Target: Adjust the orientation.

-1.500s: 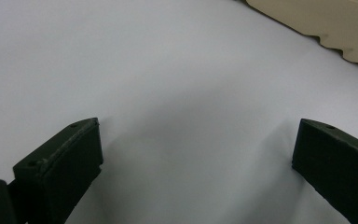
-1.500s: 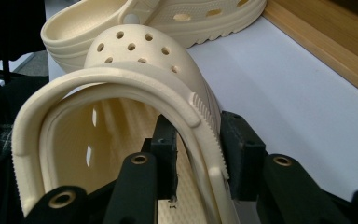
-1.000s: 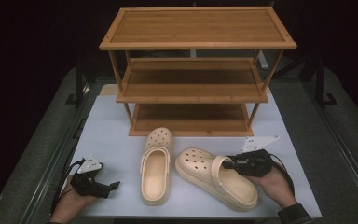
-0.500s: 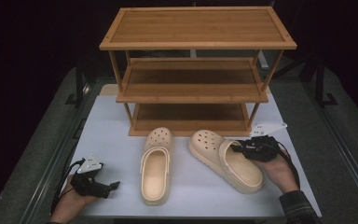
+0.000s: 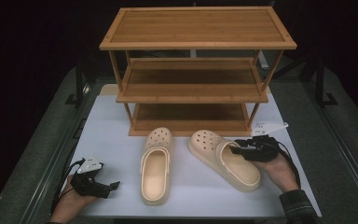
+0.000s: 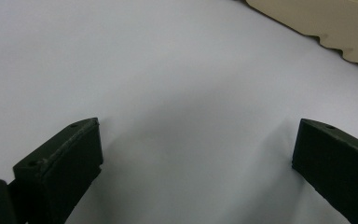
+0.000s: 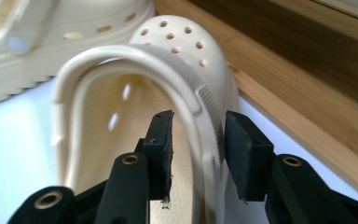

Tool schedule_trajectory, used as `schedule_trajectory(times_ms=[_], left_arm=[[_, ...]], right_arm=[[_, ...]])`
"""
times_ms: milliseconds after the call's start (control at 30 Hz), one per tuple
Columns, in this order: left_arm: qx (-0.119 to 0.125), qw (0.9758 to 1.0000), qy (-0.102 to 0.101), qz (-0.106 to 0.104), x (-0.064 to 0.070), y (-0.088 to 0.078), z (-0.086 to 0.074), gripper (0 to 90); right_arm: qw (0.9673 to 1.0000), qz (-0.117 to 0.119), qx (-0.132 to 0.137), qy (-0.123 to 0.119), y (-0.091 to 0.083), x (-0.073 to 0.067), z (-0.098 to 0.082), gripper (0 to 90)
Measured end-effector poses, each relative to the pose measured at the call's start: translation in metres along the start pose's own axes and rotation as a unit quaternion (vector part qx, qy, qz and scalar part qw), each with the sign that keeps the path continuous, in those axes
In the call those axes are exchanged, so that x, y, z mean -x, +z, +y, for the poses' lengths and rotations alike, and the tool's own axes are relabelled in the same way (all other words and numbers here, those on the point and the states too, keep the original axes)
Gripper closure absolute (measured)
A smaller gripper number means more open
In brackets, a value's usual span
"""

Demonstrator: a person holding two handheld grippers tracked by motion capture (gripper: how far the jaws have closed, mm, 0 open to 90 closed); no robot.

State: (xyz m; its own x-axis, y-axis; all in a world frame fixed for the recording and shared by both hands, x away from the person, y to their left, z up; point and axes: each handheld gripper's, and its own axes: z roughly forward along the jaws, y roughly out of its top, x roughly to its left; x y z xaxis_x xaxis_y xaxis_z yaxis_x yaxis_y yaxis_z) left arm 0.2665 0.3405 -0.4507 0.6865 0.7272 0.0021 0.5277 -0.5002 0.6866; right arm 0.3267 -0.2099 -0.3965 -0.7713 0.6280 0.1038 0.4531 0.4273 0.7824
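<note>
While the high view takes in the whole white table (image 5: 102, 121), it shows a three-tier wooden shoe rack (image 5: 196, 70) at the far edge and two beige clogs in front of it, toes toward the rack as if lined up for shelving. The left clog (image 5: 156, 165) lies straight near the middle; the right clog (image 5: 223, 158) lies angled, heel toward the near right corner, with the right gripper (image 5: 237, 150) at its side wall. The left gripper (image 5: 109, 185) rests idle near the near left corner. Seen from the left gripper view, its jaws stand wide apart over bare table, a clog sole (image 6: 326, 28) beyond. From the right gripper view, the jaws straddle the right clog's (image 7: 135, 116) side wall; having just been opening, they appear to have let go.
</note>
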Motion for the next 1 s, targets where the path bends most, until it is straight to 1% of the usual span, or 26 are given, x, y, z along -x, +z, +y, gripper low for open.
schedule_trajectory(times_ms=[100,200,300,333,367,433,467,533,600,733,767,867,1000], left_arm=[[0.0,1.0,0.0,0.0,0.0,0.0,0.0,1.2],[0.0,1.0,0.0,0.0,0.0,0.0,0.0,1.2],[0.0,1.0,0.0,0.0,0.0,0.0,0.0,1.2],[0.0,1.0,0.0,0.0,0.0,0.0,0.0,1.2],[0.001,1.0,0.0,0.001,0.0,0.0,0.0,1.2],[0.001,1.0,0.0,0.0,0.0,0.0,0.0,1.2],[0.0,1.0,0.0,0.0,0.0,0.0,0.0,1.2],[0.0,1.0,0.0,0.0,0.0,0.0,0.0,1.2],[0.0,1.0,0.0,0.0,0.0,0.0,0.0,1.2],[0.0,1.0,0.0,0.0,0.0,0.0,0.0,1.3],[0.0,1.0,0.0,0.0,0.0,0.0,0.0,1.2],[0.0,1.0,0.0,0.0,0.0,0.0,0.0,1.2],[0.0,1.0,0.0,0.0,0.0,0.0,0.0,1.2]], right_arm=[[1.0,0.002,0.007,0.004,-0.011,-0.002,-0.006,61.6],[0.9996,0.008,0.02,0.016,-0.025,-0.001,-0.014,62.8],[0.9992,0.0,0.027,0.029,-0.038,0.002,-0.023,67.2],[0.9992,0.0,0.027,0.029,-0.038,0.002,-0.023,67.2],[0.9989,-0.006,0.027,0.037,-0.044,0.006,-0.03,71.5],[0.9987,-0.013,0.024,0.043,-0.046,0.009,-0.037,77.3],[0.9986,-0.019,0.018,0.046,-0.046,0.011,-0.042,79.8],[0.9985,-0.021,0.009,0.049,-0.046,0.014,-0.05,85.8],[0.9986,-0.02,0.001,0.049,-0.044,0.017,-0.058,89.2],[0.9985,-0.012,-0.017,0.05,-0.036,0.021,-0.066,89.9],[0.9985,-0.005,-0.021,0.051,-0.033,0.022,-0.067,89.9],[0.9982,0.006,-0.036,0.048,-0.023,0.021,-0.067,90.0],[0.9982,0.008,-0.036,0.048,-0.022,0.021,-0.067,90.0]])
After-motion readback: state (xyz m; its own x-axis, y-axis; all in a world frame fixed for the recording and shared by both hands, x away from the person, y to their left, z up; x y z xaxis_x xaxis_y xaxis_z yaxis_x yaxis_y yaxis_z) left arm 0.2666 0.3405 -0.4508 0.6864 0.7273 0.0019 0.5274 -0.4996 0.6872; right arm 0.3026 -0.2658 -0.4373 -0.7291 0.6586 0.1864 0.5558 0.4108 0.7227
